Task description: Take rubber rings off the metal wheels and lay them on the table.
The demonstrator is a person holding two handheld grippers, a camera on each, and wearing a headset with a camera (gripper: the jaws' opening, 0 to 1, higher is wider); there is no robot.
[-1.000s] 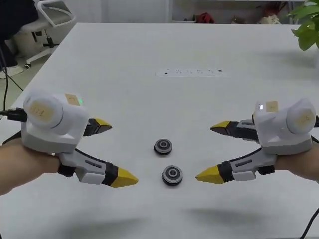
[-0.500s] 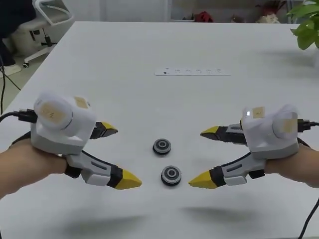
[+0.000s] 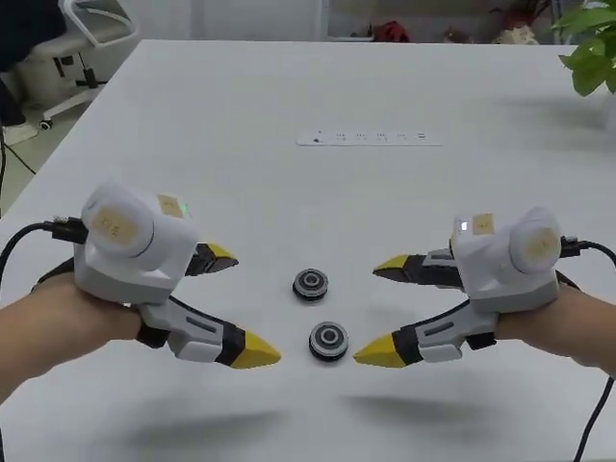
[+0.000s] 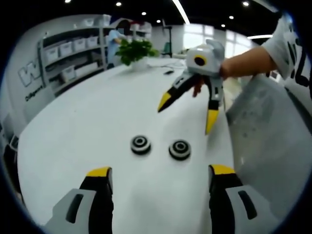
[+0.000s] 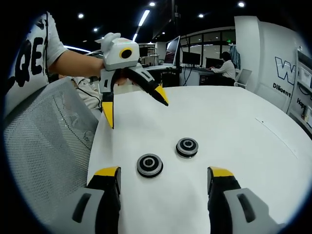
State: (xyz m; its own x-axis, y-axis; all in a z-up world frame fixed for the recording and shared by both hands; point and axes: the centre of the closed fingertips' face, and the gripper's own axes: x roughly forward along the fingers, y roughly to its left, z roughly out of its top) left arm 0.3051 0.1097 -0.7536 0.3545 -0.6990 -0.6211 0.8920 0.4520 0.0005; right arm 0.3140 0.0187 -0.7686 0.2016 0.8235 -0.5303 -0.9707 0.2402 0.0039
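Table (image 3: 289, 115): white, carries all below.
Left gripper (image 3: 250, 308): fingers spread, holding nothing.
Right gripper (image 3: 371, 313): fingers spread too, holding nothing.
Socket strip (image 3: 369, 139): well beyond the wheels.
Near wheel (image 3: 328, 340), far wheel (image 3: 310, 284): we see them apart, between our grippers, dark rubber rings (image 5: 140, 166) on.

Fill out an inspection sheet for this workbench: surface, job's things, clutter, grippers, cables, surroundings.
Surface: white table, smooth.
Job's things: far wheel and near wheel lie flat and apart, with dark rings still on them.
Clutter: socket strip, well beyond the wheels.
Grippers: left gripper and right gripper are both open, hold nothing and flank the wheels.
Cables: black cable at the left gripper, second cable at the right.
Surroundings: office chair, plant.
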